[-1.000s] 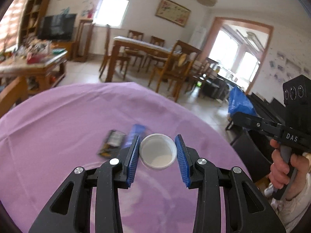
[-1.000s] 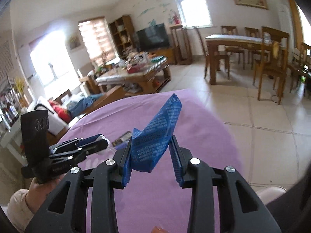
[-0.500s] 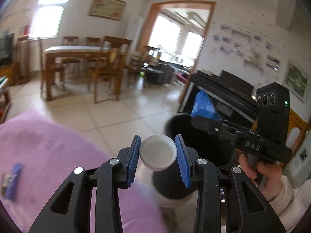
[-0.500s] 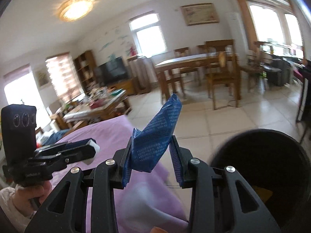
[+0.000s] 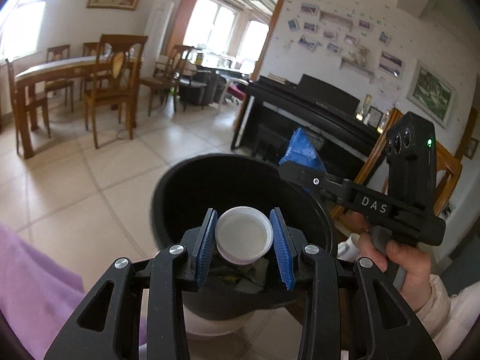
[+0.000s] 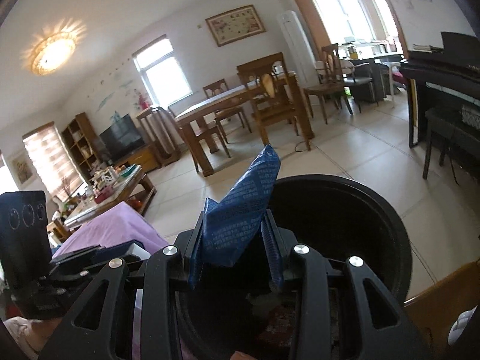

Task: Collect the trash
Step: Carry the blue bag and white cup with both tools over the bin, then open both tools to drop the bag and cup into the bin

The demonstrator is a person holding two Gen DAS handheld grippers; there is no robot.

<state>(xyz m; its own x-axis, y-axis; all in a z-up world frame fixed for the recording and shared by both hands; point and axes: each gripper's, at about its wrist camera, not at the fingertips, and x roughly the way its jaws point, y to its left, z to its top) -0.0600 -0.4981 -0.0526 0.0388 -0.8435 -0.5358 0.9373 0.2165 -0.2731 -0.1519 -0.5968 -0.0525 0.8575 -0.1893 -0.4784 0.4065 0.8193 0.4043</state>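
Pale square floor tiles (image 5: 75,186) run through a bright living room; a wooden dining table (image 6: 228,99) with matching chairs (image 5: 112,84) stands under a window (image 6: 162,73); a black upright piano (image 5: 315,111) lines the photo-covered wall (image 5: 345,36); a lit ceiling lamp (image 6: 52,51) glows; a television (image 6: 121,139) sits beside a bookshelf (image 6: 79,147); an arched doorway (image 5: 231,15) opens beyond.

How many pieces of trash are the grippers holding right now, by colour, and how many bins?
White cap, in left gripper: 1
Blue wrapper, in right gripper: 1
Black bin: 1
Total: 3
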